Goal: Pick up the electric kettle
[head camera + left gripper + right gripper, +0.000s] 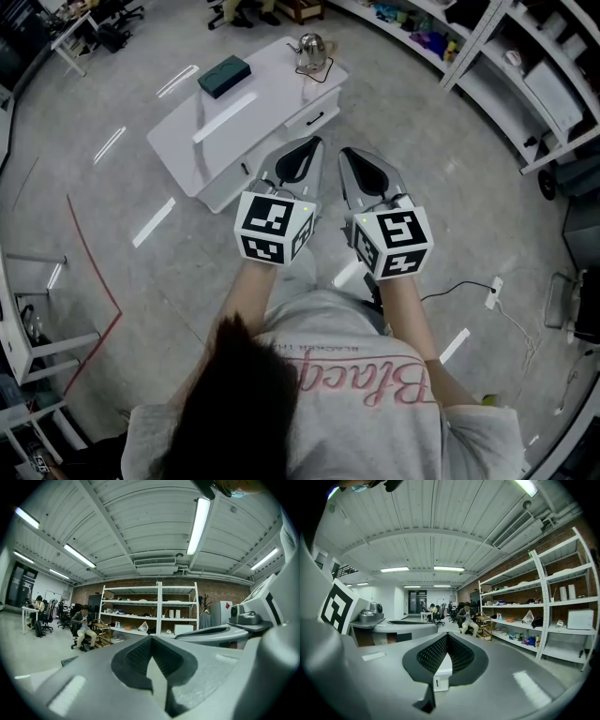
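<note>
The electric kettle (311, 47), shiny metal with a dark cord beside it, stands at the far right corner of a white table (272, 103) in the head view only. My left gripper (302, 150) and right gripper (361, 161) are held side by side in front of the person's chest, well short of the table. Both are shut with nothing between the jaws. In the left gripper view the left gripper (151, 637) points level across the room, and the right gripper (446, 634) does the same in its view. Neither of these views shows the kettle or the table.
A dark green box (224, 75) lies on the table's far left part. Metal shelving (525, 75) runs along the right. A power strip (491, 292) with its cord lies on the floor at right. A seated person (84, 626) is far off by the shelves.
</note>
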Available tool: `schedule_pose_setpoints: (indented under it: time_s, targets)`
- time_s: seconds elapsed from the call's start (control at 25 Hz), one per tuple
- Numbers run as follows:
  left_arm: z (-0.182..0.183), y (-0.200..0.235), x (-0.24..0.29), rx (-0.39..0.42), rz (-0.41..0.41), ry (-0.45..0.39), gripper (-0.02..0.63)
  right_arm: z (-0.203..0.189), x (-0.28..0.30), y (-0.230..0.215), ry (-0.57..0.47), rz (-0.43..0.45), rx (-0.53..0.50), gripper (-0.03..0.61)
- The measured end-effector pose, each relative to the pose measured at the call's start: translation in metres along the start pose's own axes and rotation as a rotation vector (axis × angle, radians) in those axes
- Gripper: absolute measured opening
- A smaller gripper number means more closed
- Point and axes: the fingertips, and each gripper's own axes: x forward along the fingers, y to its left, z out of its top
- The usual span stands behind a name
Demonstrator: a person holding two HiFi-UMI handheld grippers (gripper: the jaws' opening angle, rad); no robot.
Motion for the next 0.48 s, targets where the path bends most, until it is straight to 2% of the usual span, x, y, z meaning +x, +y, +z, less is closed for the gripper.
schedule_pose_setpoints:
  time_s: [0.48]
  targets:
    - [0.004, 0.075, 0.086, -0.016, -0.015, 0.033, 0.005, 0.015, 0.101, -0.046, 0.030, -0.012, 0.020, 0.021]
